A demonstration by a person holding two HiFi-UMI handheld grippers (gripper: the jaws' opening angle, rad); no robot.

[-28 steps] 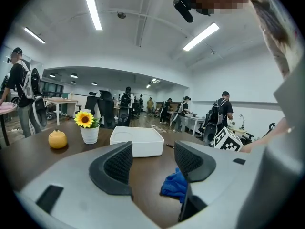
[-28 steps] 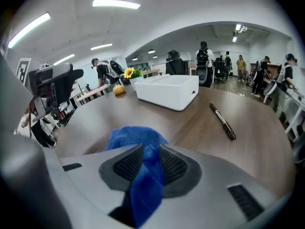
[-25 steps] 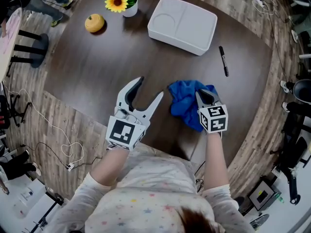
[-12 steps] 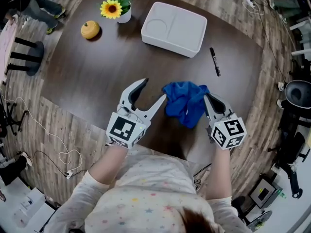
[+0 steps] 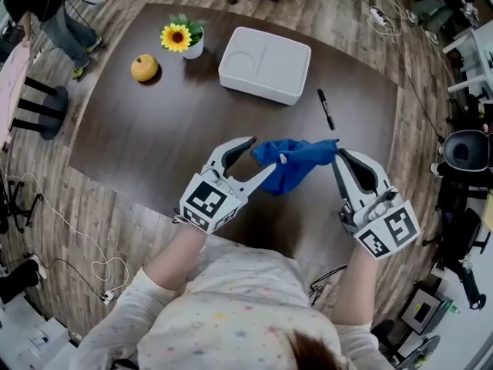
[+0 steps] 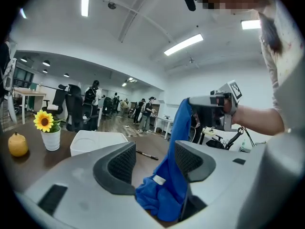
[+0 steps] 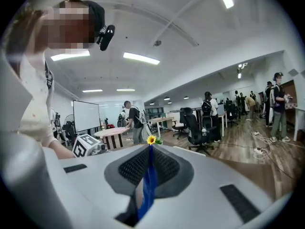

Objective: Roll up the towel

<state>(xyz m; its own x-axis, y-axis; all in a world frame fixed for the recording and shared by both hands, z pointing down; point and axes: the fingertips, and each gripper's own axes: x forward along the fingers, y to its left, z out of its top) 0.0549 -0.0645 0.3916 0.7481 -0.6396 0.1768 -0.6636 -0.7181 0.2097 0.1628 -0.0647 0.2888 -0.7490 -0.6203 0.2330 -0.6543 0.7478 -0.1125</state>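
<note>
The blue towel (image 5: 296,160) hangs in the middle of the head view, lifted above the dark worktop (image 5: 154,129) in a loose, crumpled drape. The right gripper (image 5: 340,153) has its fingers (image 7: 162,168) pressed together on a thin edge of the cloth at the towel's upper right end. The left gripper (image 5: 266,151) has its fingers (image 6: 116,163) spread, with the lower bunch of the towel hanging between them and lying against the right-hand one, not pinched. Whether the lowest fold touches the worktop cannot be told.

The towel looks light, soft and limp: it will sag and bunch wherever it is unsupported and will not hold a shape by itself. It probably needs laying flat first. A second hold on a neighbouring corner or edge would likely serve better than the bunched middle, so the cloth can be stretched out before rolling.
</note>
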